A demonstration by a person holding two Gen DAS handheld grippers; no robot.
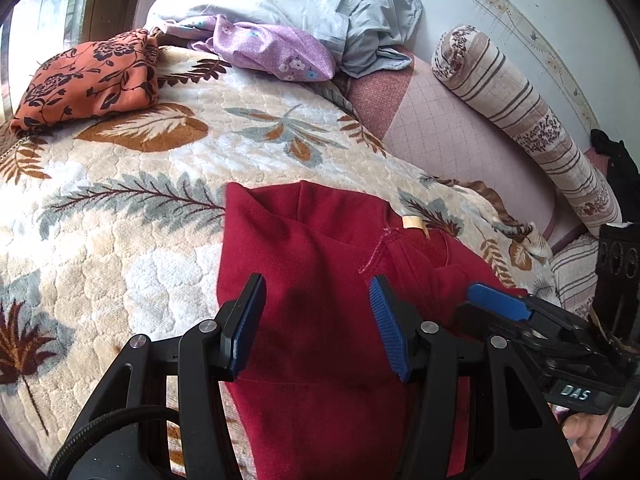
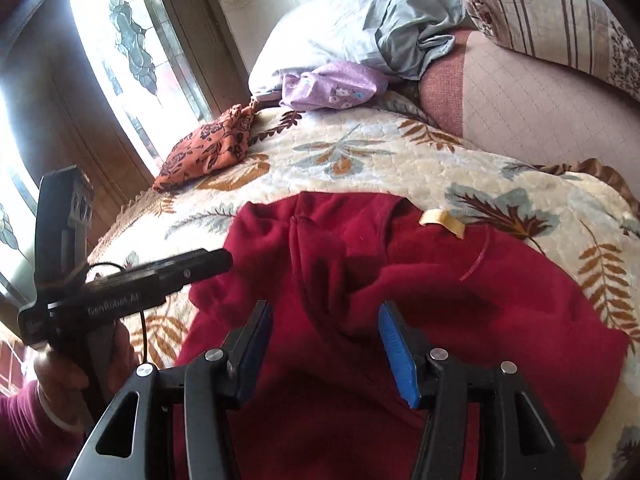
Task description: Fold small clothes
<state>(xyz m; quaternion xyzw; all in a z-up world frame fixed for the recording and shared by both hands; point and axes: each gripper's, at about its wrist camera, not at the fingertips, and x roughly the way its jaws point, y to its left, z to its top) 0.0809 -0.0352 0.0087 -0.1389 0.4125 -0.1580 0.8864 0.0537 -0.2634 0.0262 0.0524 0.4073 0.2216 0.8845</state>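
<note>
Two grippers hover over one dark red fleece garment that lies spread on a leaf-patterned quilted blanket covering the bed. The left gripper stands with its jaws parted, blue pads facing each other across a clear gap; the red fleece lies below and between them, but the pads do not press on it and nothing is gripped. The right gripper is likewise parted — the garment's rumpled middle fold sits under the gap between its fingers, and neither pad closes on the cloth. In the left wrist view the right gripper shows at the garment's right edge, just beside the left one. A pale tag lies at the garment's far edge, beyond both sets of fingers, near a line of stitching.

Further up the bed, well apart from the red piece, rests a folded orange floral cloth by the window side. A purple flowered cloth lies against a pale blue pillow — and a striped bolster runs along the wall. A hand in a magenta sleeve grips the left tool's handle.
</note>
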